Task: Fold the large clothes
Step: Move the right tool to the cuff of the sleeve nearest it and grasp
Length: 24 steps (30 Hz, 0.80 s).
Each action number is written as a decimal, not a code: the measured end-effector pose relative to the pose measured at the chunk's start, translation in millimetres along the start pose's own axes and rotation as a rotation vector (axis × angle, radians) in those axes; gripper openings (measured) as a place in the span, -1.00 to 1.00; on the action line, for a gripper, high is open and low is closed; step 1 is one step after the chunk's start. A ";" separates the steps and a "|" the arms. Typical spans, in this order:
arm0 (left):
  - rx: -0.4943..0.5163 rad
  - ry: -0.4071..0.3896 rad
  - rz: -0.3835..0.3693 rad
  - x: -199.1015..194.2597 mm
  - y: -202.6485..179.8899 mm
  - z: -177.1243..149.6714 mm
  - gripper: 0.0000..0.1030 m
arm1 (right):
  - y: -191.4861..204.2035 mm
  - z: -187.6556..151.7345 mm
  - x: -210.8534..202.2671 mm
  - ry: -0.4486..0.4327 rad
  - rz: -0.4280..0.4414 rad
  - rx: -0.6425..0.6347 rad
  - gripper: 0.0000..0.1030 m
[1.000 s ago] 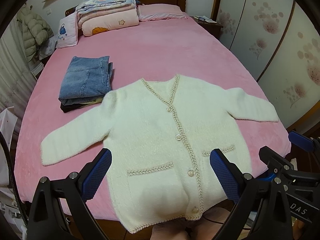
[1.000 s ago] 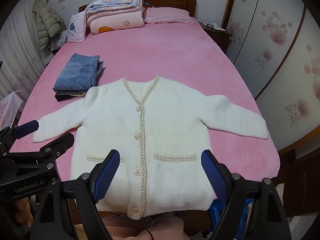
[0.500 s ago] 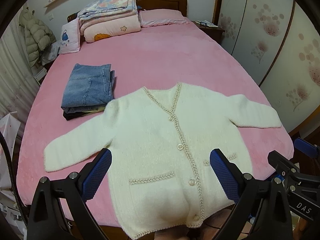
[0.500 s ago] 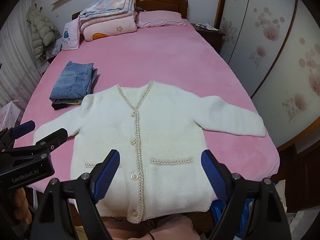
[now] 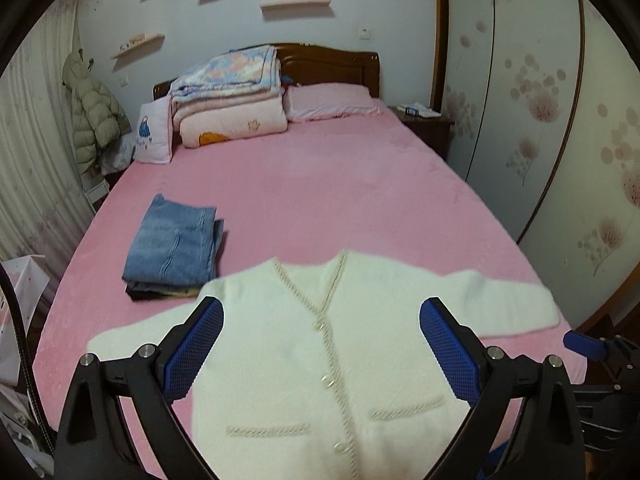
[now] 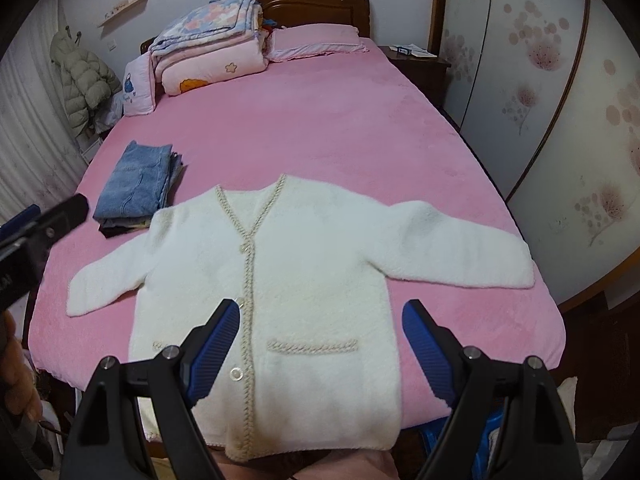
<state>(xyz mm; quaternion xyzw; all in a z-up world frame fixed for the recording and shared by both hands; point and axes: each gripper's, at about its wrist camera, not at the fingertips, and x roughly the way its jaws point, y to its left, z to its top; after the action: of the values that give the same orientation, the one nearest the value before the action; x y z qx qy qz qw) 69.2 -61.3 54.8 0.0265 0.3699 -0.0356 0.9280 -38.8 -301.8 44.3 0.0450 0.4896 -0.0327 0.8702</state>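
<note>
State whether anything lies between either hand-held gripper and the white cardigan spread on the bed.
Nothing visible does. The white cardigan lies flat and uncovered on the pink bed. The right hand-held gripper and left hand-held gripper hang open over its lower half. The folded jeans sit off to the side, by the shoulder.

Both your cameras look from the foot of the bed (image 5: 320, 184) toward the headboard (image 6: 320, 6), sharing the white cardigan (image 6: 304, 280).
</note>
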 end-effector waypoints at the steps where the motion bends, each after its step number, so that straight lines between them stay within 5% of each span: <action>1: -0.004 -0.002 -0.004 1.6 -9.3 5.7 0.91 | -16.9 7.0 3.8 0.004 0.011 0.020 0.63; 14: -0.140 0.023 -0.141 94.3 -155.6 53.3 0.91 | -223.0 33.1 70.5 0.010 0.023 0.214 0.62; 24: 0.040 0.195 -0.175 216.7 -289.2 26.5 0.91 | -359.0 0.7 152.3 0.101 -0.060 0.377 0.51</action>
<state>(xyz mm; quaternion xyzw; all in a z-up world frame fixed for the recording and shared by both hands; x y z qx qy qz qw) 219.4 -361.3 -81.8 0.0159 0.4585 -0.1208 0.8803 4.6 -660.6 -102.2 0.1942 0.5191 -0.1473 0.8192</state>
